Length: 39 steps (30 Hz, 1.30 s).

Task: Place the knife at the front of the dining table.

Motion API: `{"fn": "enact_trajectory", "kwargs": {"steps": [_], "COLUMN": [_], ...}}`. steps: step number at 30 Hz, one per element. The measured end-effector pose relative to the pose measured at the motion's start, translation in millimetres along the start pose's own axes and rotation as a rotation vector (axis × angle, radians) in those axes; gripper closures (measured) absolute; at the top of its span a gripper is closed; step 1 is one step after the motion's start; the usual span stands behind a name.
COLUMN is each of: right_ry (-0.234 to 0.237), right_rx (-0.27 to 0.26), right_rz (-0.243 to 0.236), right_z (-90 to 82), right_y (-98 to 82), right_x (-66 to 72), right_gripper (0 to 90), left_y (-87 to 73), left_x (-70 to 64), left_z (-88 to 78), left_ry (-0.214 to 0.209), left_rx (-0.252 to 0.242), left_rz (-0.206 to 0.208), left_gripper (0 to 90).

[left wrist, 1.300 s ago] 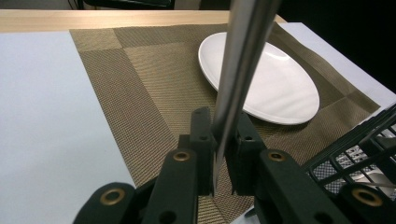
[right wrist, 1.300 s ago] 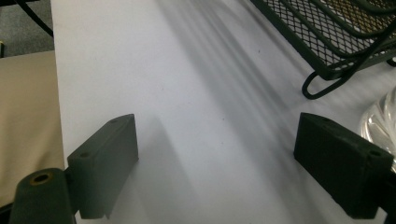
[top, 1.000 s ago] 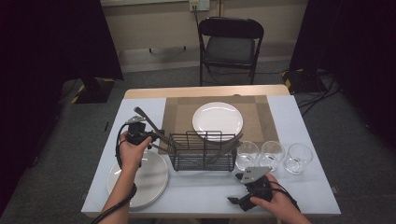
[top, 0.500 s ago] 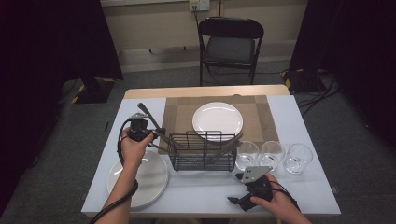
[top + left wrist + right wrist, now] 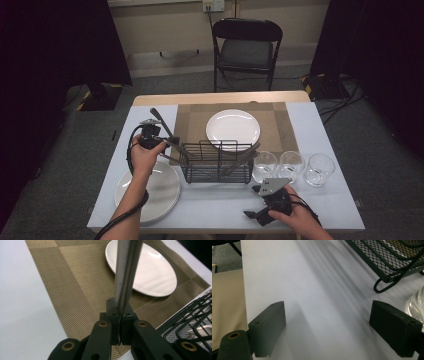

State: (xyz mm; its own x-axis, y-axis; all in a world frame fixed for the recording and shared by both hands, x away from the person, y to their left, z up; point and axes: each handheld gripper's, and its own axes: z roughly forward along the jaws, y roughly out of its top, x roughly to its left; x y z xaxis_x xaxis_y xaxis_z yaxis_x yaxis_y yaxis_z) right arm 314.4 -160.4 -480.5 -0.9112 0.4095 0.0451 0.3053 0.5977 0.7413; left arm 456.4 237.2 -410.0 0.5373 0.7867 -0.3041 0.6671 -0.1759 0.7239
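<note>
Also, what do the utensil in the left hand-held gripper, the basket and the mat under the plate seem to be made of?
The utensil looks like brushed steel: a grey satin sheen with a soft streak of light. The basket seems to be black coated wire with a mesh base, matte. The mat looks woven, perhaps vinyl or fibre: fine tan ribs show, with little shine.

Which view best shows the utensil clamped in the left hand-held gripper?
The left gripper view: the metal utensil handle sits pinched between the left hand-held gripper, close up. In the high view the utensil is a small slanted stick. The right gripper view faces bare table.
</note>
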Motion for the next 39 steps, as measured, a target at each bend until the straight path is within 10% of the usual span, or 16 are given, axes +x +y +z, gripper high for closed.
{"fn": "enact_trajectory", "kwargs": {"steps": [13, 39], "right_ry": [-0.001, 0.0], "right_rx": [0.001, 0.0], "right_rz": [-0.004, -0.002], "right_z": [0.1, 0.1], "right_y": [0.1, 0.0], "right_x": [0.2, 0.0], "right_gripper": [12.5, 12.5], "left_y": [1.0, 6.7], "left_x": [-1.6, 5.0], "left_z": [-0.2, 20.5], "left_ry": [-0.018, -0.029], "left_rx": [0.065, -0.004], "left_rz": [0.011, -0.024], "left_gripper": [88.7, 88.6]}}
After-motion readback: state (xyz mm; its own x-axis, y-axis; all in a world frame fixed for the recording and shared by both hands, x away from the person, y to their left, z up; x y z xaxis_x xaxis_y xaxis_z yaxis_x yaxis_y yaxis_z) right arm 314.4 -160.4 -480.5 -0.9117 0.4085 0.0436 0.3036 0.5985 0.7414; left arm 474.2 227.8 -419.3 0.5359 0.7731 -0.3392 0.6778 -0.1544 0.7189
